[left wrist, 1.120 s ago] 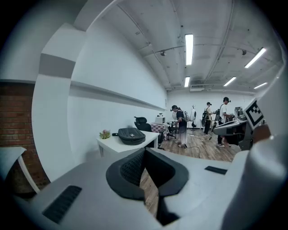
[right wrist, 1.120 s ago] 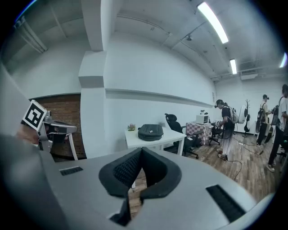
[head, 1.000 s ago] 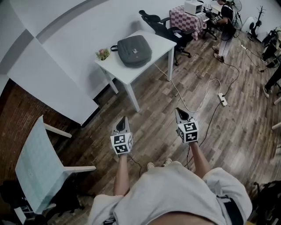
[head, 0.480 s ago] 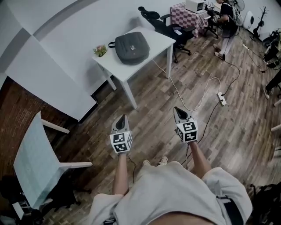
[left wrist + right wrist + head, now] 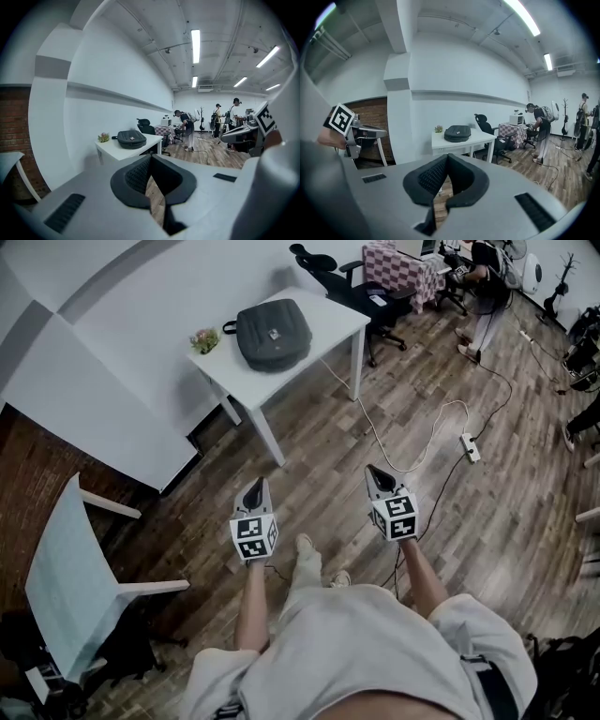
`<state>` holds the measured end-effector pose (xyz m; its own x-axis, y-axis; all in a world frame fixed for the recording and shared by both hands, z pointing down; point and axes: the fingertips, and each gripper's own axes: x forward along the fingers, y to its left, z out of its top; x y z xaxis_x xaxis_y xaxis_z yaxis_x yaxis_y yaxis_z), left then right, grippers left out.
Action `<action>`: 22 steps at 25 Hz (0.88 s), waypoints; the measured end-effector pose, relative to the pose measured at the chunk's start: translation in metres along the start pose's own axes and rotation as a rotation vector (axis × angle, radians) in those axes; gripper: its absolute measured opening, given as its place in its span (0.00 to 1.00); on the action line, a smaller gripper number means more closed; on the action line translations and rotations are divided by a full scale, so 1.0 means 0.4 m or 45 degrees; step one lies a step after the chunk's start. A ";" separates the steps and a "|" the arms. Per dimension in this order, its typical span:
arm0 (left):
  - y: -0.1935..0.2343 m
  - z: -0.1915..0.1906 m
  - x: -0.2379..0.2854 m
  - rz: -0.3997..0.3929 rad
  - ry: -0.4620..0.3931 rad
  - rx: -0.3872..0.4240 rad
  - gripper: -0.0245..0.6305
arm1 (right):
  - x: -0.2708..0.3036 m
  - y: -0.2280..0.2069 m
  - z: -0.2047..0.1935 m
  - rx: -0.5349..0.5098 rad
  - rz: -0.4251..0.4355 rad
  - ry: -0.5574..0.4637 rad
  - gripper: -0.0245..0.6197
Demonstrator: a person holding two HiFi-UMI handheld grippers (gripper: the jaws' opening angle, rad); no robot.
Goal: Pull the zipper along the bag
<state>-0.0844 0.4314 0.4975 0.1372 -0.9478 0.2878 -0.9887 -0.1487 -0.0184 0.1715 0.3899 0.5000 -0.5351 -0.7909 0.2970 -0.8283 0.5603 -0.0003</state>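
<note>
Our left claw (image 5: 254, 491) and right claw (image 5: 377, 476) were both pinched together, empty, above the floor (image 5: 328, 456). The bag (image 5: 273, 333) lay well apart on the white surface (image 5: 330, 326). We judged we should step closer, then open one claw; the zipper pull was too small to make out

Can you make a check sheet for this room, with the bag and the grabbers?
Surface: white table, holds two things.
Job's things: dark bag flat on the table, untouched.
Clutter: small potted plant beside the bag.
Grippers: left gripper and right gripper shut, empty, over the floor short of the table.
Cables: white cable crosses the floor to a power strip.
Surroundings: pale chair at left, black office chair beyond the table.
</note>
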 end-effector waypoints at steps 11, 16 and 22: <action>0.083 0.005 0.236 -0.040 0.009 -0.014 0.08 | 0.227 -0.068 0.019 0.028 -0.009 0.014 0.06; 0.169 0.050 0.395 -0.070 0.000 -0.026 0.08 | 0.390 -0.095 0.078 0.004 -0.026 0.031 0.06; 0.279 0.130 0.581 -0.124 -0.014 -0.033 0.08 | 0.574 -0.123 0.175 -0.010 -0.064 0.035 0.06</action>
<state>-0.1598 0.1798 0.5127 0.2333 -0.9324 0.2762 -0.9719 -0.2331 0.0342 0.0778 0.1635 0.5013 -0.4877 -0.8113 0.3223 -0.8527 0.5218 0.0232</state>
